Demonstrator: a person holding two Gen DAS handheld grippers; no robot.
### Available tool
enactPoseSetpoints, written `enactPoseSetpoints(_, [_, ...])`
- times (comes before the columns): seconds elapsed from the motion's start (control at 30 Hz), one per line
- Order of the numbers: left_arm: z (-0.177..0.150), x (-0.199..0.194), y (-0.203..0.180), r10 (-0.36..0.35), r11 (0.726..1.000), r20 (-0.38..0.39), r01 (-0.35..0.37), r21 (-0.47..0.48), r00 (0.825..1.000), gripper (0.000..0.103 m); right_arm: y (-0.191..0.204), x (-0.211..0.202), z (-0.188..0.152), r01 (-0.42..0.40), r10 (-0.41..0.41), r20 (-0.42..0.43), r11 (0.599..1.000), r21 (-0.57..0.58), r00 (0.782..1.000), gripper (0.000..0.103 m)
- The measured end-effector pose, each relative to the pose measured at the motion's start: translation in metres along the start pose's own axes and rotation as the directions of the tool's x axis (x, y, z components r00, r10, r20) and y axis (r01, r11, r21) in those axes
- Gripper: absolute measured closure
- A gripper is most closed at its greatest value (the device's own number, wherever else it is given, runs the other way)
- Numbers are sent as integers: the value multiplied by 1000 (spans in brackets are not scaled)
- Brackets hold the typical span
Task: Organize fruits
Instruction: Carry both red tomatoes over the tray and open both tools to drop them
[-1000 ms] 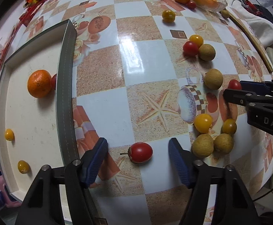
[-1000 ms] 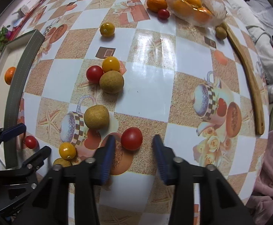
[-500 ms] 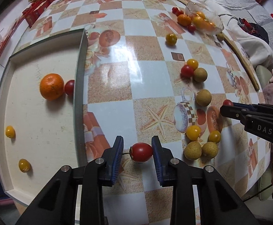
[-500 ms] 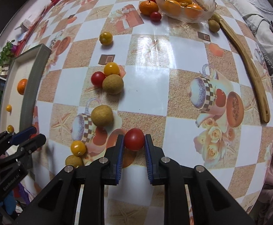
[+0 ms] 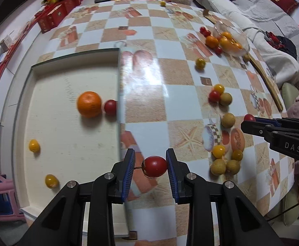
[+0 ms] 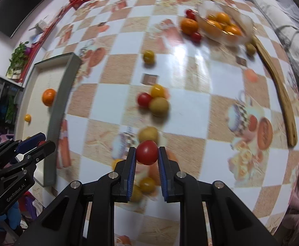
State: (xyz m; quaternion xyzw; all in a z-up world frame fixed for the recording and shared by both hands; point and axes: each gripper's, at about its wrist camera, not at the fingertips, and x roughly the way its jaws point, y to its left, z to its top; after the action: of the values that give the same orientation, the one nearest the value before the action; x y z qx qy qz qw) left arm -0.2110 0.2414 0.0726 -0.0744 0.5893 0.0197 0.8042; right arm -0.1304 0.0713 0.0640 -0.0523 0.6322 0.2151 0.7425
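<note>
Checkered table (image 5: 149,106) with cluttered far edge and beige tray (image 5: 71,135) at left. Tray holds one orange (image 5: 89,103), one tomato, two yellow fruits. Left gripper (image 5: 150,165) and right gripper (image 6: 146,153) each clamp one tomato above the table.

Left hand-held gripper (image 5: 150,167) and right hand-held gripper (image 6: 147,153) both clamped, pointing steeply down.

Tray (image 5: 119,94) wall beside open tabletop (image 5: 149,106)

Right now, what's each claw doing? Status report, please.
Left gripper shut on a red tomato. Right gripper shut on another red tomato. Tray beside, nothing blocking.
</note>
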Motion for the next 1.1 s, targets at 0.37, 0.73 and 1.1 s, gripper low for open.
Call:
enactPoseSetpoints(0.37, [-5, -2, 82, 110, 984, 14, -107, -144, 994, 70, 88, 11, 47, -70, 70, -6, 979, -194, 998, 80])
enactPoseSetpoints(0.73, [21, 11, 137, 186, 958, 41, -172, -228, 982, 70, 159, 43, 108, -127, 122, -35, 954, -272, 992, 80])
enactPoseSetpoints(1.1, [49, 41, 166, 221, 946, -8, -216, -240, 975, 70, 184, 91, 144, -98, 76, -86, 954, -282, 993, 80])
